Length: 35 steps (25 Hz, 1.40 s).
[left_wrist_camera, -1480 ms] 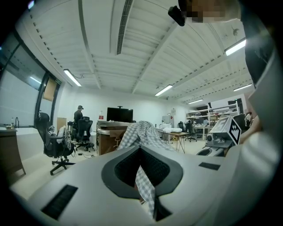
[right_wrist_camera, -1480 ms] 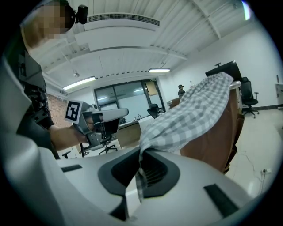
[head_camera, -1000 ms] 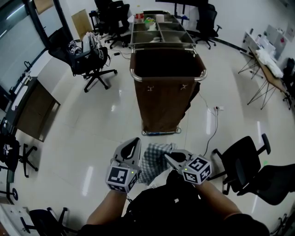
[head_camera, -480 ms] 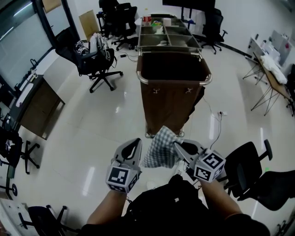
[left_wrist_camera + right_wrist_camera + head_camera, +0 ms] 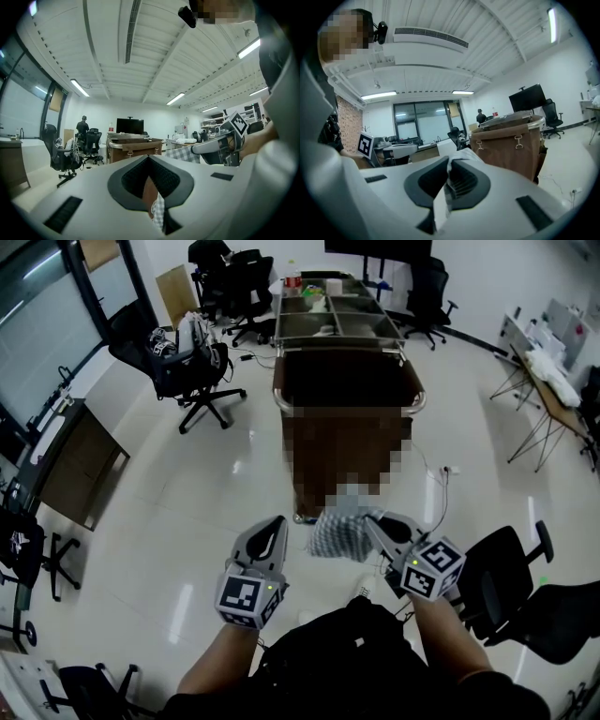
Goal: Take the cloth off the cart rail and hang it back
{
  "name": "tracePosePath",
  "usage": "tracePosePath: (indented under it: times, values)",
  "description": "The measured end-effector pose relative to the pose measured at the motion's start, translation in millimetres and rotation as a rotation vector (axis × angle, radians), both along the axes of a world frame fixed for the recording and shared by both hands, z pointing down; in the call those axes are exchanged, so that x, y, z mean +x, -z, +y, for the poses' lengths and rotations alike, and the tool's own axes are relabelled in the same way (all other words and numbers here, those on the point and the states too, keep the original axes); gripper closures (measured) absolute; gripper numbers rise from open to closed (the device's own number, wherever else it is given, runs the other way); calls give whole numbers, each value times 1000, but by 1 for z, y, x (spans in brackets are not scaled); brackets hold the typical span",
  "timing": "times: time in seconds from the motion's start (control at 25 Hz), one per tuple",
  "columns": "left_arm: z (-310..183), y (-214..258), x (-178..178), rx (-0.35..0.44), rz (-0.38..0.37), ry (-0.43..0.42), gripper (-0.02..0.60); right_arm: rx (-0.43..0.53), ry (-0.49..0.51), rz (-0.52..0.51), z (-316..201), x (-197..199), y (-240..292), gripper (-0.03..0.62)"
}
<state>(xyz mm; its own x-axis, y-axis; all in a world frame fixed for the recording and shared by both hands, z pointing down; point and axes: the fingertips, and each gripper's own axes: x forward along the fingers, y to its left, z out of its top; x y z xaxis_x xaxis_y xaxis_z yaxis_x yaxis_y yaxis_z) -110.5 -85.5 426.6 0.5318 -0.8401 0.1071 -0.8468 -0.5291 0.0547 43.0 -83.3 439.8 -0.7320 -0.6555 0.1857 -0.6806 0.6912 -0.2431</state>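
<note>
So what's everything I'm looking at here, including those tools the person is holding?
Cart: one, brown bag below steel trays, centre of the floor.
Checked cloth: one, grey and white, in front of the cart, gripped by the right tool.
Office chairs: several, black, round the room's edges.
Table: one, brown top, left side.
Folding table: one, white things on it, right side.
Socket strip with cable: one, white, on the floor right of the cart.
Person: one, dark clothes, far end of the room.
Left tool: one, grey, low left, jaws together.
Right tool: one, grey, low right, shut on the cloth.
</note>
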Motion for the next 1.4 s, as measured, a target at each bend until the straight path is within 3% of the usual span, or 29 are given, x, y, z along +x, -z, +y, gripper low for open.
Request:
tracePosePath:
  times: [0.88, 1.4]
  values:
    - [-17, 3, -4, 0, 20, 0, 581, 39, -19, 1, -8, 8, 26, 571]
    - [-31, 24, -8, 47, 16, -17, 581, 98, -28, 29, -22, 16, 68, 574]
